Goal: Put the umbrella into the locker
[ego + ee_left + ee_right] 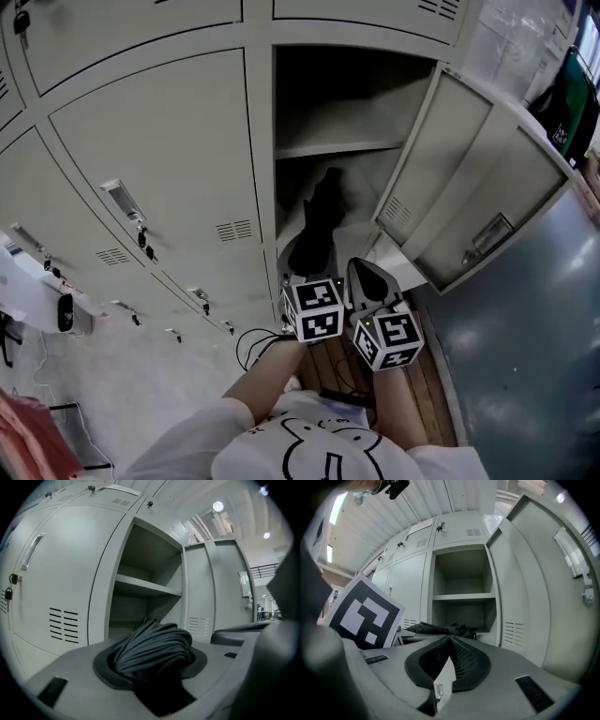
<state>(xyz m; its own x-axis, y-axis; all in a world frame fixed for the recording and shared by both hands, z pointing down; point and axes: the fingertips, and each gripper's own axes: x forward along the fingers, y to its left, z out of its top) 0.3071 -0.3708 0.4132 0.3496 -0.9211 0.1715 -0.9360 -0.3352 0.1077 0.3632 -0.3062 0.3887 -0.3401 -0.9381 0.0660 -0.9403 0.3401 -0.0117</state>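
A folded black umbrella point(317, 230) points into the lower bay of the open locker point(337, 178), its far end under the shelf point(336, 148). My left gripper point(307, 274) is shut on the umbrella's near end. In the left gripper view the bunched fabric point(154, 648) fills the gap between the jaws point(154, 665). My right gripper point(364, 272) is just to the right of it, shut with nothing held; its ribbed pads point(461, 656) meet at the tip point(450, 640). The right gripper view shows the umbrella point(440, 629) and the left gripper's marker cube point(363, 616) on its left.
The locker door point(473, 187) stands swung open to the right, close to the right gripper. Closed lockers point(159, 159) with handles and padlocks fill the left. Cables point(253, 349) and wooden slats point(337, 370) lie below; a blue-grey floor point(525, 356) lies right.
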